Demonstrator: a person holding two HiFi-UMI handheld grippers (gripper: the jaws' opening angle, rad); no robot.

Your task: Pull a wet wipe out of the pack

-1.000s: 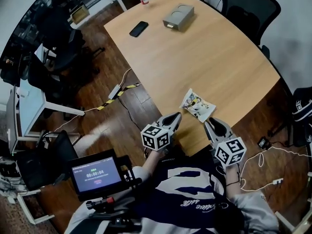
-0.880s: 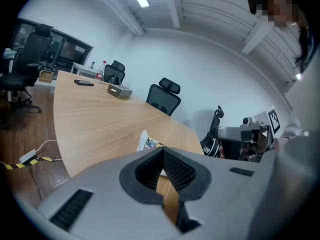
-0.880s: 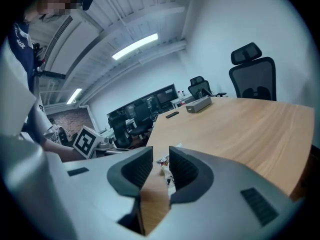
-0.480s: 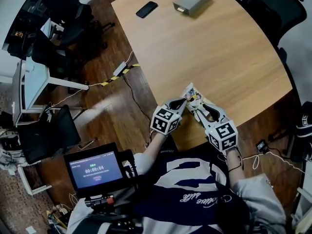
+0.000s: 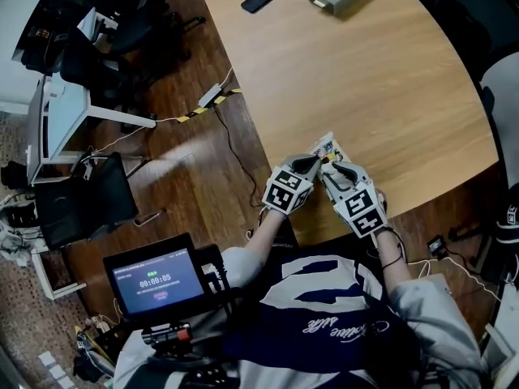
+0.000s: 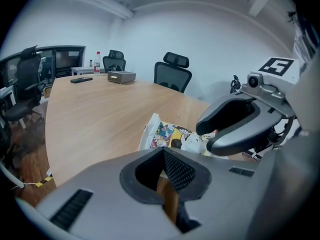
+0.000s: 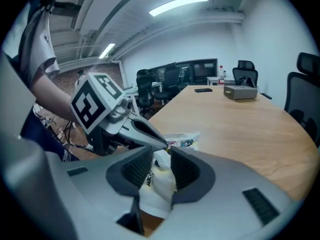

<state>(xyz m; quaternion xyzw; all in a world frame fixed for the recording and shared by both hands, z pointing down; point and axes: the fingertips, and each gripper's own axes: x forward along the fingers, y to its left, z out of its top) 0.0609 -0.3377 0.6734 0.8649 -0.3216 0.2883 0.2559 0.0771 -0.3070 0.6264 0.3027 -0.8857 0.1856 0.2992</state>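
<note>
Over the last second both my hands have come down and in over the near edge of the table. My left gripper and right gripper, which hung apart and short of the wet wipe pack, now meet at its near end. The pack lies flat on the table close to that edge. It is a soft white pouch printed with bright cartoon figures in yellow, red and black, with a plain crimped seam at its far end. My right gripper's jaws have just been opening and stand spread, with the pack's white near part and a small white lump on it between the pads. I cannot tell whether either pad touches it. My left gripper's jaws are pressed together at the tips, with nothing between them, just beside the pack.
</note>
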